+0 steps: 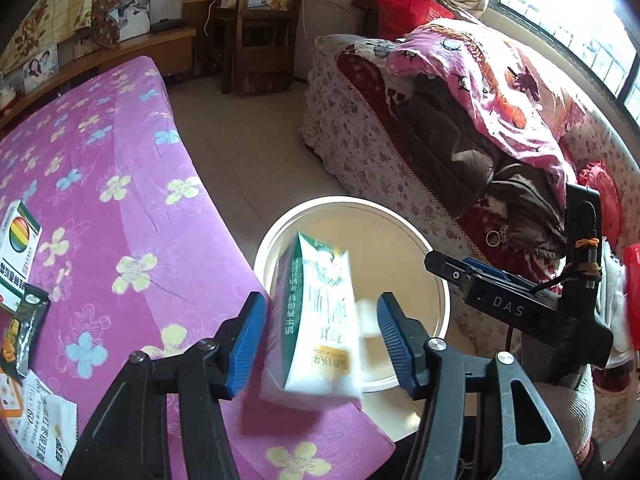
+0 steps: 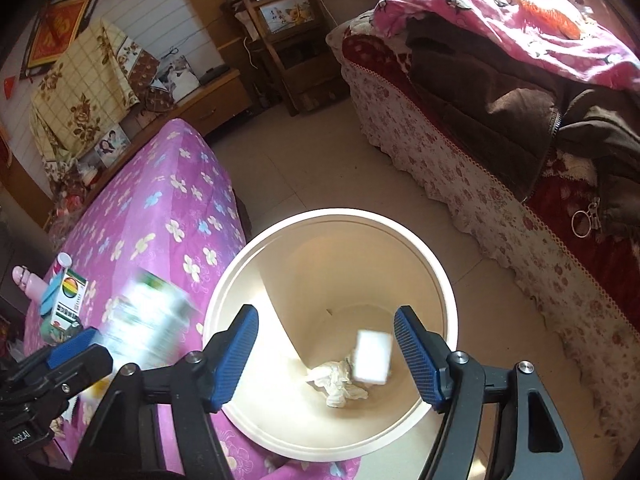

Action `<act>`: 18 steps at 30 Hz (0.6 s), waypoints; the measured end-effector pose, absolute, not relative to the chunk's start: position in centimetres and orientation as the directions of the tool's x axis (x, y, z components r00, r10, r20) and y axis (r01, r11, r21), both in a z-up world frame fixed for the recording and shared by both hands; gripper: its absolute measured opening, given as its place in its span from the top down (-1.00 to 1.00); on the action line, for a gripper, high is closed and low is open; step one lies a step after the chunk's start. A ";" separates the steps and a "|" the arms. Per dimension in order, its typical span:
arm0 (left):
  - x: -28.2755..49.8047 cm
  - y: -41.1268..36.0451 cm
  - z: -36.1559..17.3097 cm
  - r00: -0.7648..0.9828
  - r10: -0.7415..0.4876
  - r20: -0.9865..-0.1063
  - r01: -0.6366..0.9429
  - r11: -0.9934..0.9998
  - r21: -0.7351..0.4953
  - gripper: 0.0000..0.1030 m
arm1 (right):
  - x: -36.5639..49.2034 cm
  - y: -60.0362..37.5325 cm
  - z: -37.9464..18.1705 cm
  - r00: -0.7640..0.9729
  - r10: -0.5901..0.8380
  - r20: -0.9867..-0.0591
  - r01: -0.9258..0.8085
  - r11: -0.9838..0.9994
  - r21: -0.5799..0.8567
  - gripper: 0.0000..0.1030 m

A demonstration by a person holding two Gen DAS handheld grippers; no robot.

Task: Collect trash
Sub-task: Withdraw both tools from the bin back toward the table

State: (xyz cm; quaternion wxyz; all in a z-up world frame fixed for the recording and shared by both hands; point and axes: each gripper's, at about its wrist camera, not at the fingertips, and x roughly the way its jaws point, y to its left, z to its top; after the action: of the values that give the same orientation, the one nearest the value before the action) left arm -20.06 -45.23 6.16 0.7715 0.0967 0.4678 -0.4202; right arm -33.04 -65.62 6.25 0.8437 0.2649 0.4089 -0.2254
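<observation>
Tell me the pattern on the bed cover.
Purple bed cover with pale flower print; clearest in left wrist view.

Glossy printed paper carton (image 1: 316, 320), smooth matt plastic bin (image 2: 420, 236), crumpled tissue (image 2: 338, 384), flowered cloth (image 1: 120, 168).

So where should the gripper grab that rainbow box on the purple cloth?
Probably across its short width, pads on the two long sides, coming down from above. The rainbow box is a slim rectangle with its broad printed face showing; the purple cloth leaves no grip underneath.
</observation>
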 end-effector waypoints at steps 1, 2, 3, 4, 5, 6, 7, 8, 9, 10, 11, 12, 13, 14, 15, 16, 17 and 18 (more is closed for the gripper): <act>-20.0 -45.1 6.2 0.209 -0.561 -0.801 0.737 0.629 -0.248 -0.22 | -33.0 -65.6 6.3 0.563 -0.163 -0.810 0.598 0.756 0.264 -0.43; -20.0 -44.9 6.2 0.213 -0.560 -0.801 0.735 0.632 -0.246 -0.23 | -33.0 -65.5 6.3 0.563 -0.161 -0.811 0.600 0.755 0.266 -0.43; -20.0 -44.7 6.3 0.219 -0.558 -0.801 0.735 0.634 -0.240 -0.23 | -33.0 -65.4 6.2 0.564 -0.157 -0.811 0.599 0.754 0.270 -0.43; -20.0 -44.5 6.4 0.228 -0.553 -0.801 0.736 0.637 -0.230 -0.23 | -32.9 -65.2 6.2 0.565 -0.149 -0.811 0.597 0.753 0.277 -0.43; -20.0 -44.2 6.6 0.240 -0.546 -0.803 0.736 0.641 -0.216 -0.23 | -32.9 -65.0 6.1 0.566 -0.142 -0.812 0.593 0.754 0.282 -0.43; -20.1 -43.9 6.7 0.256 -0.538 -0.803 0.735 0.648 -0.200 -0.23 | -32.8 -64.8 6.1 0.567 -0.137 -0.812 0.589 0.757 0.283 -0.43; -20.0 -43.7 6.8 0.266 -0.533 -0.803 0.734 0.652 -0.190 -0.23 | -32.6 -64.4 6.2 0.566 -0.134 -0.814 0.582 0.764 0.279 -0.43; -20.0 -43.2 7.0 0.281 -0.527 -0.803 0.731 0.659 -0.177 -0.23 | -32.5 -64.0 6.3 0.566 -0.133 -0.814 0.577 0.769 0.275 -0.43; -19.9 -42.8 7.1 0.292 -0.519 -0.803 0.726 0.667 -0.167 -0.23 | -32.3 -63.5 6.4 0.569 -0.130 -0.812 0.569 0.775 0.275 -0.43; -19.8 -42.3 7.2 0.305 -0.510 -0.804 0.720 0.676 -0.156 -0.23 | -32.1 -63.0 6.6 0.574 -0.125 -0.809 0.561 0.780 0.278 -0.43; -19.7 -41.7 7.4 0.321 -0.500 -0.804 0.713 0.687 -0.142 -0.23 | -31.9 -62.5 6.7 0.577 -0.118 -0.808 0.552 0.785 0.280 -0.43; -19.7 -41.1 7.6 0.336 -0.492 -0.803 0.707 0.695 -0.130 -0.23 | -31.7 -62.1 6.9 0.579 -0.113 -0.808 0.544 0.792 0.279 -0.43; -19.6 -40.6 7.7 0.348 -0.485 -0.802 0.701 0.703 -0.121 -0.23 | -31.4 -61.4 7.0 0.580 -0.107 -0.808 0.532 0.800 0.276 -0.43; -19.5 -39.8 7.9 0.367 -0.474 -0.801 0.692 0.714 -0.106 -0.23 | -31.0 -60.6 7.3 0.583 -0.102 -0.806 0.519 0.810 0.273 -0.43; -19.4 -38.9 8.1 0.384 -0.464 -0.799 0.683 0.725 -0.092 -0.23 | -30.7 -60.0 7.4 0.585 -0.099 -0.805 0.509 0.817 0.270 -0.43; -19.4 -38.2 8.2 0.393 -0.460 -0.797 0.678 0.730 -0.087 -0.23 | -30.3 -59.1 7.7 0.587 -0.093 -0.804 0.494 0.828 0.265 -0.43; -19.3 -37.3 8.4 0.405 -0.453 -0.795 0.670 0.738 -0.079 -0.23 | -29.9 -58.4 7.9 0.589 -0.087 -0.804 0.481 0.837 0.261 -0.43; -19.1 -36.3 8.5 0.418 -0.443 -0.793 0.658 0.749 -0.072 -0.23 | -29.5 -57.6 8.1 0.590 -0.081 -0.803 0.468 0.845 0.258 -0.43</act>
State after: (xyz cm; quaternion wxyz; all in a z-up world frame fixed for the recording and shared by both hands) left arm -19.15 -36.30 8.50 0.8325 0.1262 0.4262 -0.3308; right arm -29.48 -57.65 8.14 0.8620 0.2281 0.4237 -0.1591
